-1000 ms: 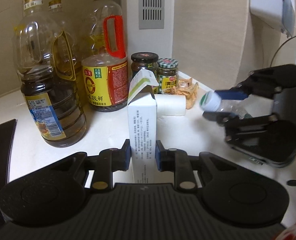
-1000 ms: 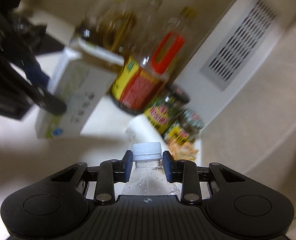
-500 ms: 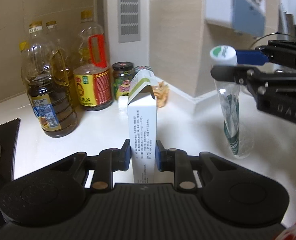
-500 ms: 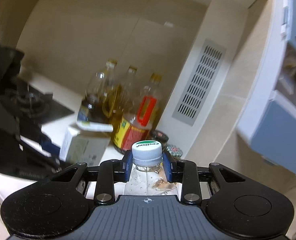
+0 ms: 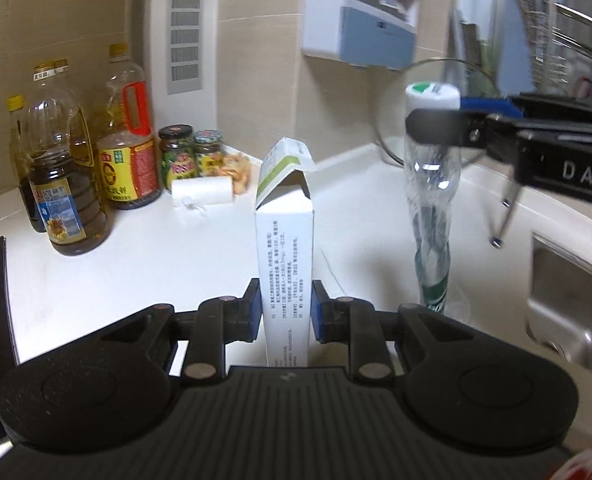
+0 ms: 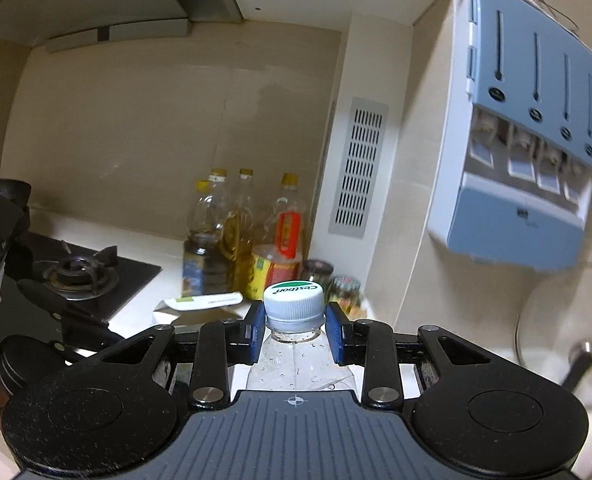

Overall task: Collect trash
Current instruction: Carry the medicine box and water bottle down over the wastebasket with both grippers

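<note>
Beige tiled walls meet in a corner above the white bench (image 5: 143,264), where a row of amber oil bottles (image 5: 71,184), two small jars and a white paper roll (image 5: 201,191) stand well back from your hands. A steel sink (image 5: 560,280) opens at the right edge of the left view.

Your left tongs (image 5: 285,310) are clamped on the tall white carton with its green-edged flap open (image 5: 285,248), gripping it low on both narrow sides so it stands upright between the pads. Your right tongs (image 6: 295,330) are closed on the neck of the crumpled clear plastic bottle with a white cap (image 6: 293,308), just under the cap; in the left view the bottle (image 5: 432,208) hangs straight down from that grip, clear of the bench as far as can be told.

Both pieces of trash look lifted and in hand, so the step seems to be the carry to a bin, which no view shows. Keep both grips firm and steady: the carton is held near its base and could tip forward if you swing it. Keep the bottle's dangling body away from the glass lid (image 5: 436,80) propped behind it, and hold the two loads apart so they do not knock.
</note>
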A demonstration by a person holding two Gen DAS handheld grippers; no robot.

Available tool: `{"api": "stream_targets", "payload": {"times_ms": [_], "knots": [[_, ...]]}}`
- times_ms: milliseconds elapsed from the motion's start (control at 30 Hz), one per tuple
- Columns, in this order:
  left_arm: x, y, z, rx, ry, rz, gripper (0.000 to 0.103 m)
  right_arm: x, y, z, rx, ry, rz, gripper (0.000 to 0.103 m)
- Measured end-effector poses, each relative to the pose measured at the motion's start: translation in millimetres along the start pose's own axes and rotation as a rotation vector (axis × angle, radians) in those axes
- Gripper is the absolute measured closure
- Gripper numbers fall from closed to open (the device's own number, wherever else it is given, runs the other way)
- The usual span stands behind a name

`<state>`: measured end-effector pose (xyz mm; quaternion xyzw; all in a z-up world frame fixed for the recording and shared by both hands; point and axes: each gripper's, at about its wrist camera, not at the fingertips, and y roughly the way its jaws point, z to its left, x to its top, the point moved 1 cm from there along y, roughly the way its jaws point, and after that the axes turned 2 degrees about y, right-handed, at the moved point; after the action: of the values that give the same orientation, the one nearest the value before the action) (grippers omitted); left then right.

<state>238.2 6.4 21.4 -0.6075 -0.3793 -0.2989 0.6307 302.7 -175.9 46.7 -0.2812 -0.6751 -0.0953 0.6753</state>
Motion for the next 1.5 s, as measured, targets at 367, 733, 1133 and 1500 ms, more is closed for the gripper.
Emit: {"api": "stream_targets", "payload": {"times_ms": [367, 733, 1133, 1500], "knots": [[-61.1, -25.2, -13.4, -0.076, 0.024, 0.111, 0.082, -72.8, -26.0, 32.9, -0.091, 0.225, 0.149, 0.071], [-120.8, 10.2, -14.6, -0.024, -0.064, 0.249, 0.082, -159.4, 3.5, 20.3, -0.121, 0.355, 0.277, 0.071], [-158.9, 51.9, -8.0, 0.028, -0.128, 0.324, 0.082, -220.9, 29.5, 21.1, -0.11, 0.414, 0.24, 0.071], [-188.0, 74.9, -13.0, 0.042, -0.124, 0.4, 0.082, -277.1, 78.6, 33.3, -0.112, 0.416, 0.245, 0.071]]}}
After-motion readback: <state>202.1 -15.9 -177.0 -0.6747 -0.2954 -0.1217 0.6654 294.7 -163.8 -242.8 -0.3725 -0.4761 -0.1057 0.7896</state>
